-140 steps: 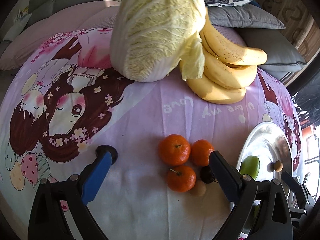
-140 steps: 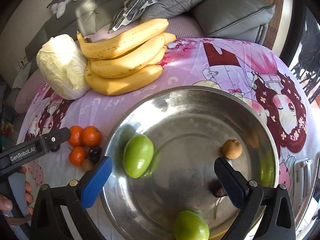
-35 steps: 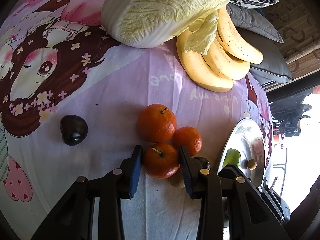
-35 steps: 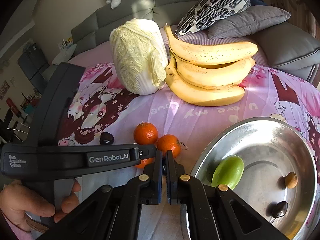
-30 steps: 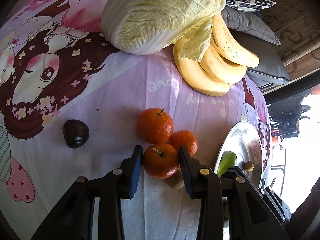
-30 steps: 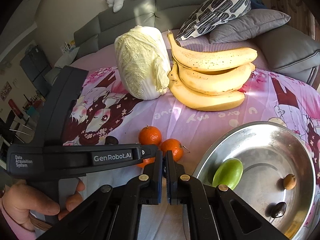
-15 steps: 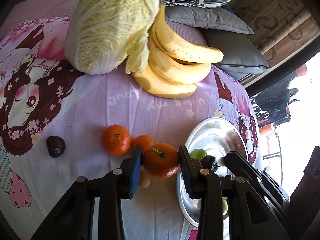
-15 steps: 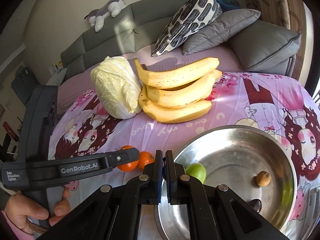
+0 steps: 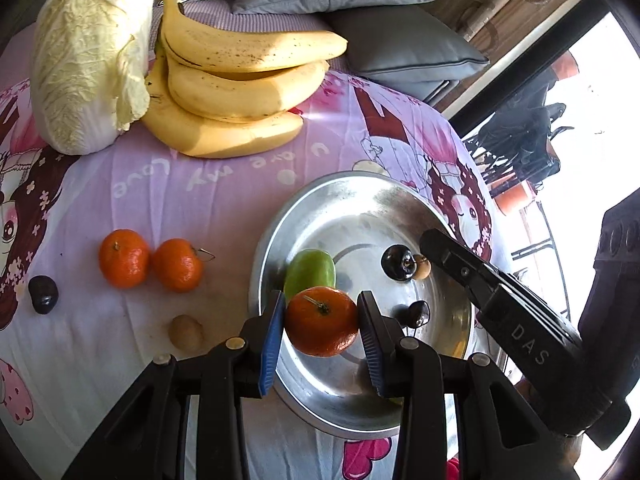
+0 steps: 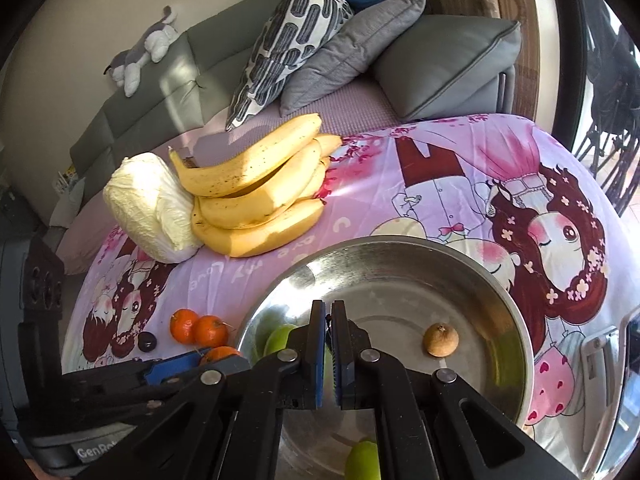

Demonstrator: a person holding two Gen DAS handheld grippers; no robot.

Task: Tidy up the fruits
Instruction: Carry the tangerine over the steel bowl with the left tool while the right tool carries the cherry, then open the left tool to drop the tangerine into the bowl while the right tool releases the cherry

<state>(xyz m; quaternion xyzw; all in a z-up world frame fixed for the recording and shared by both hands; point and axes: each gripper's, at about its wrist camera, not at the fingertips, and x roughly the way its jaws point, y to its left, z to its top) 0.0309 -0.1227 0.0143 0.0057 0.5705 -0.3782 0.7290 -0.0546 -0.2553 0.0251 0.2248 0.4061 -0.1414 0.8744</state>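
Observation:
My left gripper [image 9: 321, 322] is shut on an orange tangerine [image 9: 321, 321] and holds it over the near-left rim of the steel bowl [image 9: 416, 200]. The bowl holds a green fruit [image 9: 311, 268], a dark cherry [image 9: 397, 262], a second dark fruit [image 9: 418, 313] and a small brown longan [image 9: 422, 267]. Two tangerines [image 9: 150, 262] lie on the cloth to the left. My right gripper [image 10: 328, 344] is shut, nothing visible between its pads, and hangs over the bowl [image 10: 472, 276]. The held tangerine [image 10: 219, 354] shows at its left.
A banana bunch [image 9: 240, 92] and a napa cabbage [image 9: 86, 60] lie at the back. A dark fruit [image 9: 43, 294] and a brown longan [image 9: 185, 333] lie on the pink cartoon cloth at the left. Grey cushions [image 10: 440, 60] sit behind the table.
My left gripper closed on the tangerine, lifted it off the cloth and carried it right, over the bowl. A dark cherry is now in the bowl. My right gripper stayed shut.

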